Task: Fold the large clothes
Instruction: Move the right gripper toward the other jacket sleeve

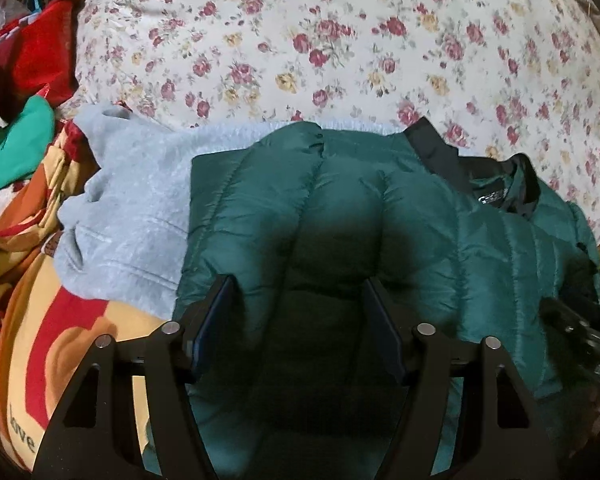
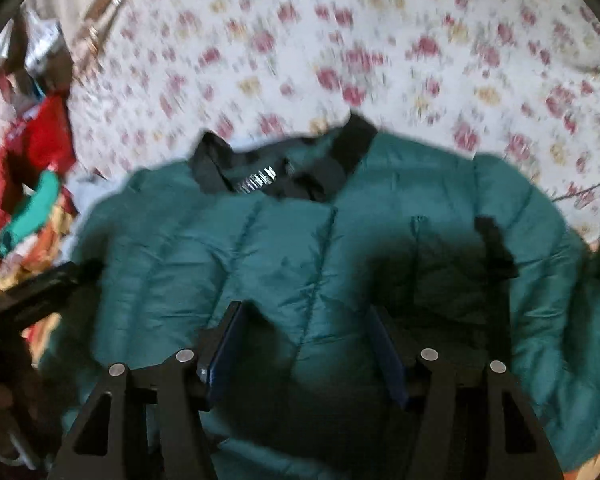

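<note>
We see a bed sheet [image 1: 340, 40] printed with small red and yellow roses spread across the far half of both views — in the right wrist view it is blurred. At the left edge lies a heap of other cloth: a red piece [image 1: 36, 56] farthest back, a bright green piece [image 1: 20, 144] just in front of it, and nearest us a blanket [image 1: 40, 340] in orange, red and cream with the word "love" printed on it. The same red piece [image 2: 32, 148] and green piece [image 2: 36, 208] show at the left of the right wrist view.
</note>
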Demonstrator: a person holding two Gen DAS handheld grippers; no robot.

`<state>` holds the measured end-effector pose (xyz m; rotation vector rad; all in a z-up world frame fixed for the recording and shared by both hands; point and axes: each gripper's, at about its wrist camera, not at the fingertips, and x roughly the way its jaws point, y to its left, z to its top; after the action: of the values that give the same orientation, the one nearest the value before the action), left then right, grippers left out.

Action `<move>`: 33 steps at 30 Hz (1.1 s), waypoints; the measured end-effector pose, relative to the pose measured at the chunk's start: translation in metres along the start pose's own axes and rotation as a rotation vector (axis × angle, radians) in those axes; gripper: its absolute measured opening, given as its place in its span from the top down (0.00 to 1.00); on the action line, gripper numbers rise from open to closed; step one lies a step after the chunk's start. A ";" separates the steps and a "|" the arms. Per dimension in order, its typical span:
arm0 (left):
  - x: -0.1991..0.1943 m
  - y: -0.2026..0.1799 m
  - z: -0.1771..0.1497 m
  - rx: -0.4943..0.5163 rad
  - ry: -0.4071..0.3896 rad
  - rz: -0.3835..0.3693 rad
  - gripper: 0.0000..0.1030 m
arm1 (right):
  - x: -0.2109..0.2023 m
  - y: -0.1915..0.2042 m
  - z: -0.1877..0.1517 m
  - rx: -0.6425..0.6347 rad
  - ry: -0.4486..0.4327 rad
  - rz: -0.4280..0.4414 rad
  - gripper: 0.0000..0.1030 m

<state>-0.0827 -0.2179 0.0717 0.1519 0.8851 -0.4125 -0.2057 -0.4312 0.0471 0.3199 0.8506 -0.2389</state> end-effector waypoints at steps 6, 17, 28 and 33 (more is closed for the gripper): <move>0.013 -0.008 -0.001 0.025 -0.011 0.029 0.24 | 0.022 -0.003 0.016 0.015 -0.029 -0.026 0.42; 0.018 -0.005 -0.002 0.018 -0.001 0.025 0.22 | -0.035 -0.017 -0.004 0.058 -0.070 0.003 0.42; 0.026 -0.012 -0.006 0.062 0.017 0.028 0.07 | -0.013 -0.036 -0.019 0.100 0.000 -0.032 0.41; 0.008 -0.011 -0.011 0.066 0.018 0.041 0.07 | -0.045 -0.025 -0.022 0.124 -0.035 -0.034 0.27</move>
<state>-0.0908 -0.2267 0.0590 0.2340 0.8847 -0.4027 -0.2583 -0.4430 0.0630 0.4160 0.8087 -0.3292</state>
